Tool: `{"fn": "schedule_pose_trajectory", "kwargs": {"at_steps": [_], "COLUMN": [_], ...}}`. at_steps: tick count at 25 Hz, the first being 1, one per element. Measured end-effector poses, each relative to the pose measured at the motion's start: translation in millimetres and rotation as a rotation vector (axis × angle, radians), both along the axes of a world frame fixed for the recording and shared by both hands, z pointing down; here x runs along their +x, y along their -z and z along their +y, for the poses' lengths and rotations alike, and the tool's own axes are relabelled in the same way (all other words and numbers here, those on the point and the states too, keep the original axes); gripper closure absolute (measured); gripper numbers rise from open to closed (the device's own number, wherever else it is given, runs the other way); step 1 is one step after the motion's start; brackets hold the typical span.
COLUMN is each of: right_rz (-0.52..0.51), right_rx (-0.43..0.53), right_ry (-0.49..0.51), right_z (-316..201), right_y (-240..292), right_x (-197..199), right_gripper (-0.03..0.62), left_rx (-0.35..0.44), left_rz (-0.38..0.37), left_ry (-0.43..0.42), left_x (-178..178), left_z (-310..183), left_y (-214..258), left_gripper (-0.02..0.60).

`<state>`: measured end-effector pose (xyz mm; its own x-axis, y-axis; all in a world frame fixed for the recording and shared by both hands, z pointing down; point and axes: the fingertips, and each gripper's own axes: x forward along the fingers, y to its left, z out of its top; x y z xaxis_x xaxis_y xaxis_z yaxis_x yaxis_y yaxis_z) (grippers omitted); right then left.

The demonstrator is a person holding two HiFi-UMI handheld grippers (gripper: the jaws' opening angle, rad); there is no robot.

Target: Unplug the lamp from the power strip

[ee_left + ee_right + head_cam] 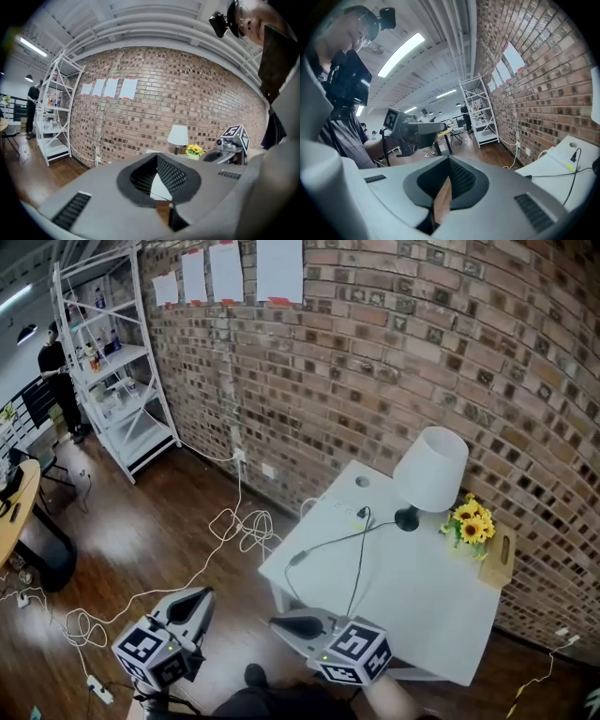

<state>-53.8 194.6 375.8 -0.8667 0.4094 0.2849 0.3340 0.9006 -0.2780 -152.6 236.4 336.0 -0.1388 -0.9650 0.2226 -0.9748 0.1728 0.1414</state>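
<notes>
Looking steeply down, the head view has the lamp [429, 470] standing on the white table [422, 615] close to the brick wall [422, 352]. Its black cord [359, 563] runs over the tabletop to a plug [366, 515], which is seated in what seems to be the power strip [345, 509], pale against the pale top and hard to outline. Yellow flowers [472, 523] sit just beside the lamp. Both tools hover at the near side, well apart from the plug: the left gripper [203, 596] over the wooden floor [169, 531], the right gripper [279, 622] at the table's near edge. From the left gripper view, its jaws are pressed together at the tips with nothing between them, and the lamp shows beyond them. From the right gripper view, its jaws likewise meet, empty, with plug and cord off to the right on the table.
</notes>
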Motion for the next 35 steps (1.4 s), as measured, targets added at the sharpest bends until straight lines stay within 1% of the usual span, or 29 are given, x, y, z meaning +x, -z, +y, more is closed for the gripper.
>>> {"fn": "schedule_pose_trajectory", "kwargs": {"at_steps": [2,4,5,6,7,10,11,12,15,17,19,20,21,22,23,24,27,31,33,35], "right_rz": [-0.003,0.010,0.018,0.023,0.022,-0.008,-0.016,-0.018,0.003,0.003,-0.010,-0.014,-0.013,-0.010,-0.006,-0.003,0.001,-0.002,-0.007,-0.012], "right_rx": [0.048,0.118,0.141,0.145,0.124,-0.009,-0.031,-0.027,0.039,0.018,-0.050,-0.085,-0.112,-0.127,-0.127,-0.117,-0.083,-0.093,-0.110,-0.121], "right_ry": [-0.002,-0.008,-0.013,-0.018,-0.023,-0.042,-0.054,-0.067,-0.092,-0.087,-0.085,-0.087,-0.094,-0.105,-0.120,-0.138,-0.186,-0.222,-0.240,-0.245], "right_z": [-1,-2,-3,-2,-1,5,6,5,4,11,20,23,25,26,26,24,18,10,4,-2], "right_y": [5,5,5,6,8,26,31,33,30,30,35,38,41,42,43,43,40,39,39,39], "right_x": [-11,-20,-23,-26,-29,-41,-46,-53,-74,-85,-95,-100,-104,-107,-109,-111,-112,-110,-109,-109], "right_gripper": [0.597,0.597,0.597,0.597,0.597,0.597,0.597,0.597,0.597,0.597,0.597,0.597,0.597,0.597,0.597,0.597,0.597,0.597,0.597,0.597], "left_rx": [0.021,0.030,0.031,0.033,0.036,0.051,0.054,0.059,0.074,0.080,0.084,0.097,0.120,0.145,0.160,0.161,0.137,0.126,0.127,0.152], "left_rz": [-0.015,0.018,0.029,0.030,0.021,-0.009,-0.012,-0.021,-0.055,-0.048,-0.014,0.023,0.079,0.142,0.189,0.209,0.196,0.202,0.231,0.291], "left_ry": [-0.013,-0.036,-0.047,-0.056,-0.061,-0.047,-0.040,-0.036,-0.036,-0.035,-0.039,-0.044,-0.050,-0.056,-0.064,-0.072,-0.099,-0.150,-0.159,-0.160], "left_x": [-12,-15,-17,-21,-28,-55,-64,-73,-94,-105,-113,-116,-116,-116,-116,-118,-121,-113,-112,-113], "left_z": [-5,-13,-15,-15,-14,-6,-4,-4,-3,1,5,7,8,7,6,5,-2,-11,-15,-17], "left_y": [6,15,16,14,10,-1,1,6,19,18,13,12,13,15,14,12,1,-7,-9,-6], "left_gripper": [0.589,0.589,0.589,0.589,0.589,0.589,0.589,0.589,0.589,0.589,0.589,0.589,0.589,0.589,0.589,0.589,0.589,0.589,0.589,0.589]}}
